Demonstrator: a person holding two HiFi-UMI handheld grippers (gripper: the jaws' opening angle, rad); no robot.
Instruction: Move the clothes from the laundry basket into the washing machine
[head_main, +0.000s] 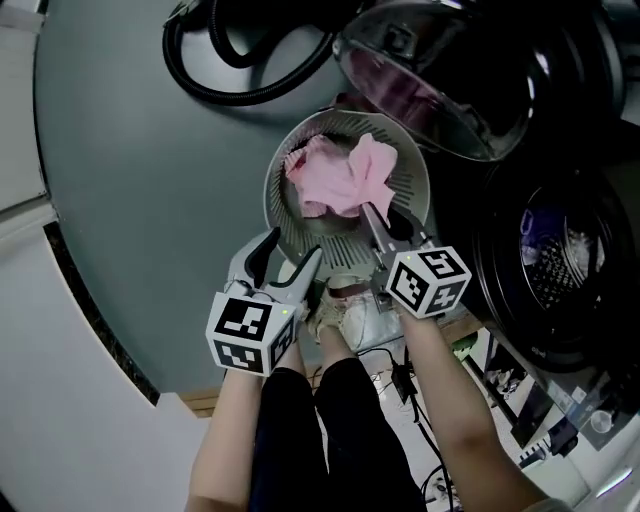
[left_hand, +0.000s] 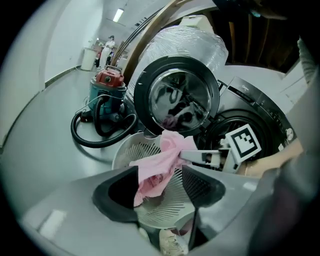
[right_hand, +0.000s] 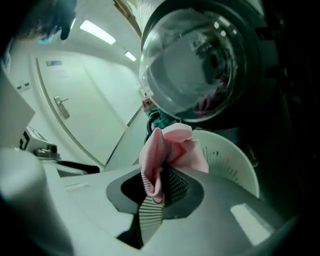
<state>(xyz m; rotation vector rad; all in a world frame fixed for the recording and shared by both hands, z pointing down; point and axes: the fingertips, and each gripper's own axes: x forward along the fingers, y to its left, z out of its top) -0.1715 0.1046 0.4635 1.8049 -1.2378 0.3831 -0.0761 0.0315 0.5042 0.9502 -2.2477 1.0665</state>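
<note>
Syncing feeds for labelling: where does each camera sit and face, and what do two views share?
Head view: head-mounted, steeply down at the laundry basket; forearms, legs, left claw, right claw.
Left gripper view: on left claw, facing basket and washer door; own open jaws.
Right gripper view: on right claw, facing door; jaws shut on pink garment.
All share basket, garment.

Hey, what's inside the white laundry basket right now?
Pink clothes lie in the laundry basket, one fold pinched by the right gripper. Anything beneath them is covered.
</note>
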